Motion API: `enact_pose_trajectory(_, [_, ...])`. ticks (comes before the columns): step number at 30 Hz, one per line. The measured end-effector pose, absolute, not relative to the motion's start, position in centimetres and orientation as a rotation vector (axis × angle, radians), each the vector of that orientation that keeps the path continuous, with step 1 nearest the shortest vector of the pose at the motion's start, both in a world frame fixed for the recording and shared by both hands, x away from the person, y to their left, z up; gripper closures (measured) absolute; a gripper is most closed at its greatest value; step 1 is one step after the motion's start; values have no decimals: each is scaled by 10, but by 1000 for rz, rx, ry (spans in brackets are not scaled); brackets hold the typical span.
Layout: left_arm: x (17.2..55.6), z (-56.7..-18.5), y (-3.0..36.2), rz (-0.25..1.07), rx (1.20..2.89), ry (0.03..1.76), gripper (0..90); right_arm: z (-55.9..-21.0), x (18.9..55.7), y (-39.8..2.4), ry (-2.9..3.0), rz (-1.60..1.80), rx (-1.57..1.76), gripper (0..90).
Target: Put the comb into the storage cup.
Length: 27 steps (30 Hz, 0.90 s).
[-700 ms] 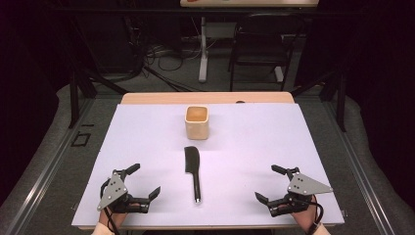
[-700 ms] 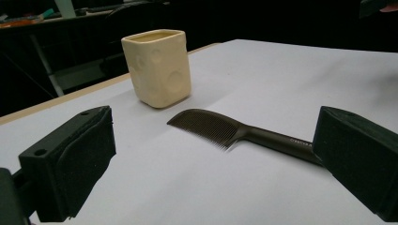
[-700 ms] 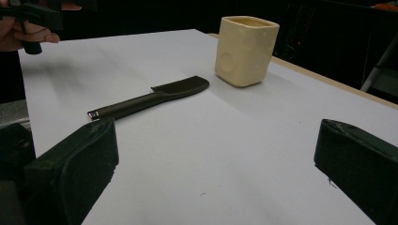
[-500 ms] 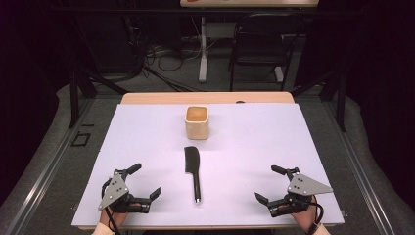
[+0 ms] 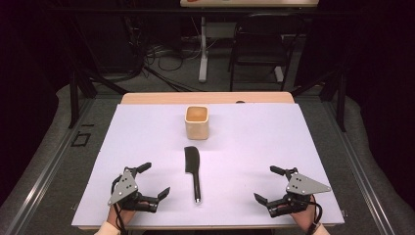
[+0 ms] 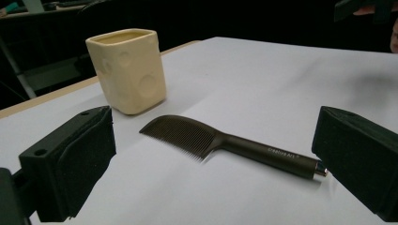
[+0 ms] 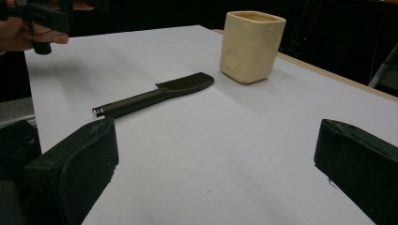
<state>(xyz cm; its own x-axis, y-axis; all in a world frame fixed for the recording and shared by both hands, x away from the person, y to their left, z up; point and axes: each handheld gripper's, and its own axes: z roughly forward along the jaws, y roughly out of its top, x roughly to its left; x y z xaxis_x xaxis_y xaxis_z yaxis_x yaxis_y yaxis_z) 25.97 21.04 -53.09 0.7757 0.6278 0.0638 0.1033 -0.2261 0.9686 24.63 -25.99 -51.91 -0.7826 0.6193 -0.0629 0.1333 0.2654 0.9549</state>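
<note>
A black comb [image 5: 193, 169] lies flat in the middle of the white table [image 5: 254, 147], its handle toward the near edge; it also lies ahead of the jaws as the comb [image 6: 220, 140] and the comb [image 7: 155, 96]. Behind it stands a cream square cup [image 5: 197, 122], seen again as the cup [image 6: 127, 70] and the cup [image 7: 251, 44]. My left gripper [image 5: 155, 180] rests low at the near left, open with nothing between its jaws. My right gripper [image 5: 268, 184] rests at the near right, also open with nothing held. Both point inward toward the comb.
A wooden strip [image 5: 161, 98] borders the table's far edge. Beyond it, on the dark floor, stand a chair [image 5: 259, 44], a white post [image 5: 202, 49] and loose cables. Metal rails [image 5: 54, 161] run along both table sides.
</note>
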Motion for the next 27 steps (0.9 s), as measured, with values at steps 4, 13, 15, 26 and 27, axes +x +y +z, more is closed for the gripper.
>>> enact_pose_trajectory(4, [262, -527, 207, 515, 1730, 559, 0, -519, 247, -260, 2115, 1529, 680, 0])
enact_pose_trajectory(13, [267, -527, 187, 473, 1792, 556, 0, -520, 248, -259, 2124, 1524, 683, 0])
enact_pose_trajectory(15, [269, -528, 182, 463, 1802, 568, 0, -520, 247, -259, 2121, 1523, 685, 0])
enact_pose_trajectory(26, [272, -531, 158, 407, 1876, 559, 0, -520, 248, -259, 2124, 1517, 686, 0])
enact_pose_trajectory(27, [272, -531, 157, 405, 1881, 564, 0, -520, 248, -259, 2123, 1516, 686, 0])
